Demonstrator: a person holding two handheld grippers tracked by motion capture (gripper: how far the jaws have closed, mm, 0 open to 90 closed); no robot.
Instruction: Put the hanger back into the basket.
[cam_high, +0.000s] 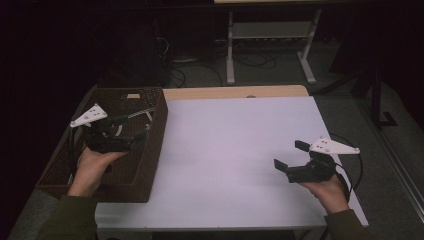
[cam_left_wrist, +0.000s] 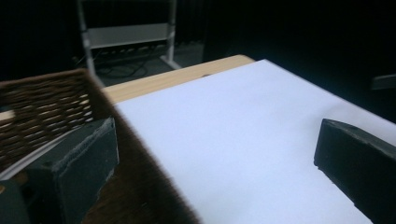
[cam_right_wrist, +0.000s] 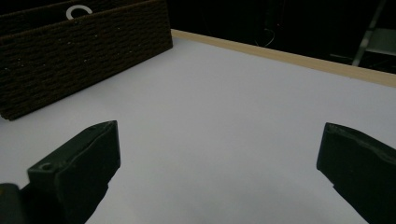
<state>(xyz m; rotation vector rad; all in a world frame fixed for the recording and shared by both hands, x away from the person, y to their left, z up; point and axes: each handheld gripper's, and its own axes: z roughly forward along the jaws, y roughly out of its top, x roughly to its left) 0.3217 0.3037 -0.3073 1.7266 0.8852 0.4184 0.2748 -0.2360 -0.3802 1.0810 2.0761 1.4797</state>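
A dark brown woven basket (cam_high: 150, 150) stands at the left end of the white table (cam_high: 230, 150). My left gripper (cam_high: 131, 131) hovers over the basket's inside, held by a hand, its jaws wide open with nothing between them. In the left gripper view the basket's wall (cam_left_wrist: 51, 105) lies left of the jaws and the white table (cam_left_wrist: 243, 140) ahead. My right gripper (cam_high: 291, 156) hangs over the table's right side, open and empty, pointing left toward the basket (cam_right_wrist: 79, 51). A white ring-shaped thing (cam_right_wrist: 78, 11) peeks over the basket's rim; what else lies inside is too dark to tell.
A wooden strip (cam_high: 235, 92) runs along the table's far edge. Beyond it stand a grey metal frame (cam_high: 270, 45) and loose cables (cam_high: 200, 65) on the floor. The room around is dark. A cable (cam_high: 350, 165) loops from the right gripper near the table's right edge.
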